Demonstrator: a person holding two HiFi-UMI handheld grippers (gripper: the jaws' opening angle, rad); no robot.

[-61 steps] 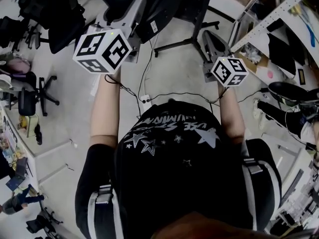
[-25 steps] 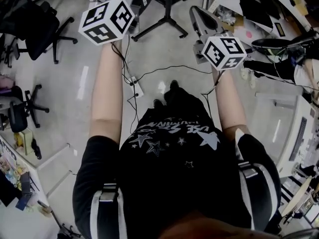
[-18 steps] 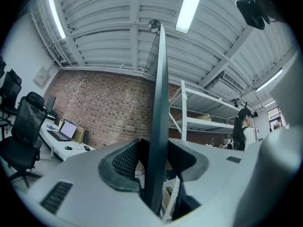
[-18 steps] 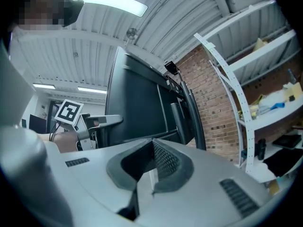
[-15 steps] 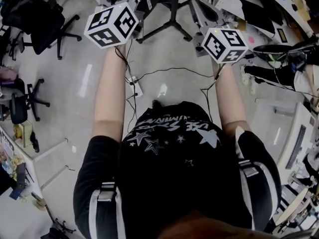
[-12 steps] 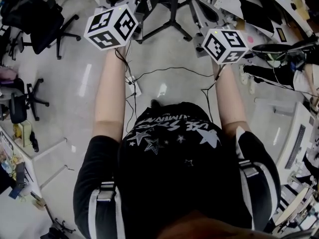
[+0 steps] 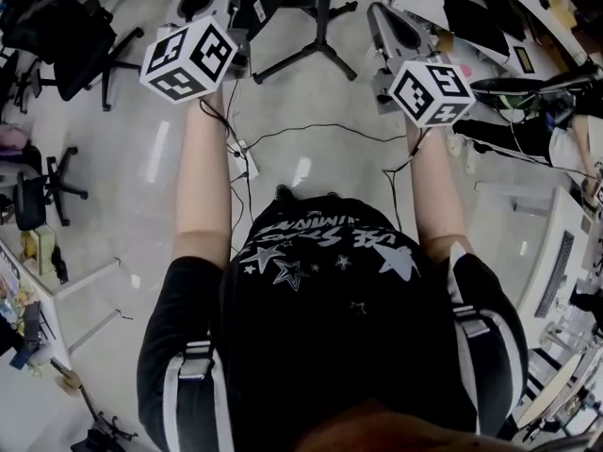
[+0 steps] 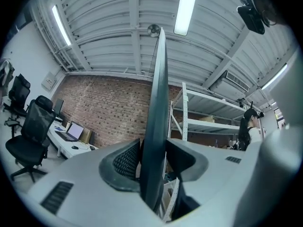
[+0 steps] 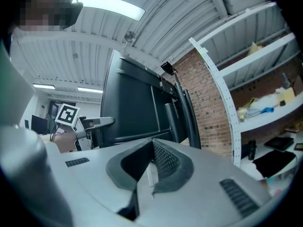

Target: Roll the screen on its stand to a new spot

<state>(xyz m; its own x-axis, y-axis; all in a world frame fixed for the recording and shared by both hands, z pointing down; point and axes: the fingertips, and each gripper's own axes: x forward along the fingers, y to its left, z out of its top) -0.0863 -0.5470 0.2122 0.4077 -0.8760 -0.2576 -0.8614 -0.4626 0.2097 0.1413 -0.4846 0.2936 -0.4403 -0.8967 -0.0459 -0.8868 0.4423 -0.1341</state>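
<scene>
Apparently mid-roll, with the screen (image 8: 158, 103) clamped edge-on between the jaws of the left gripper (image 8: 154, 161), the right gripper (image 9: 151, 167) closed empty behind it; stand (image 7: 320, 40) yet to be parked.

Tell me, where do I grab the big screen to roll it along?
Take the screen by its thin upright side edge, coming in edge-on from the side. The panel is flat and slim, so jaws can close on both faces there, and a steady push should probably roll it.

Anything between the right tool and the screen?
Nothing visible. Only open air lies between the right tool, whose jaws are together and empty, and the screen. The left tool grips the screen's edge.
</scene>
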